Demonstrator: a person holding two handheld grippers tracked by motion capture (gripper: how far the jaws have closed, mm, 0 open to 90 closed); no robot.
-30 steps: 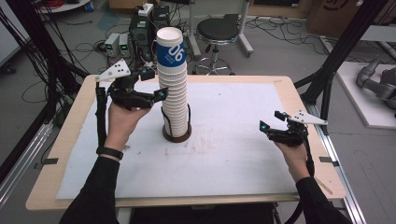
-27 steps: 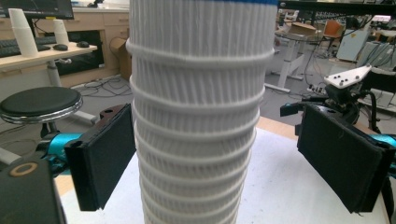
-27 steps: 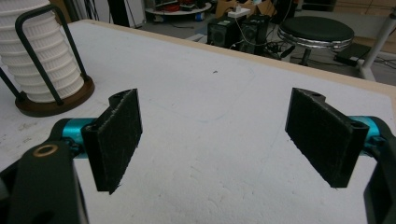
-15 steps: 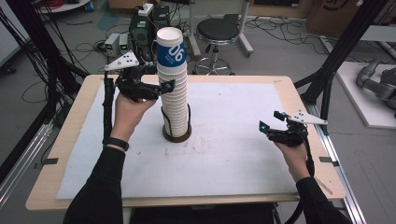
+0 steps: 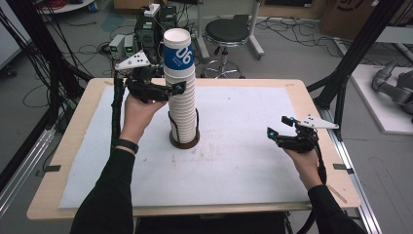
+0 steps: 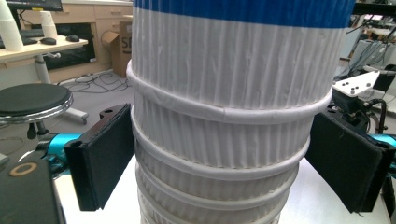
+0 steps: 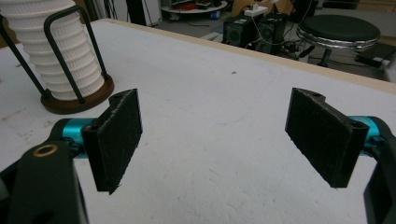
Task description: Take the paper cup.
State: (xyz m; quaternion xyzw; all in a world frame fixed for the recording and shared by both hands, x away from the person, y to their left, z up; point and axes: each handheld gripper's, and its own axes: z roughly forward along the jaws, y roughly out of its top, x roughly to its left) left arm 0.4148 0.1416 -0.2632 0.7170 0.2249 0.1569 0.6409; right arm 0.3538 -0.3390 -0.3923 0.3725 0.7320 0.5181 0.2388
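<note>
My left gripper (image 6: 224, 172) straddles the light, crushable cup stack (image 5: 179, 92), jaws open beside the ribbed walls; right gripper (image 5: 281, 127) open, empty.

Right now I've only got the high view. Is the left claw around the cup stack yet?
Observer: Yes. In the left gripper view the stack stands between the left claw's pads, just below the rim of the blue-banded top cup.
Operator: Is it squeezing?
Observer: Both pads sit close beside the ribbed sides. I can't tell whether they press.
Operator: And the right claw?
Observer: The right claw is open in its own view, with nothing between its jaws and only mat beyond.
</note>
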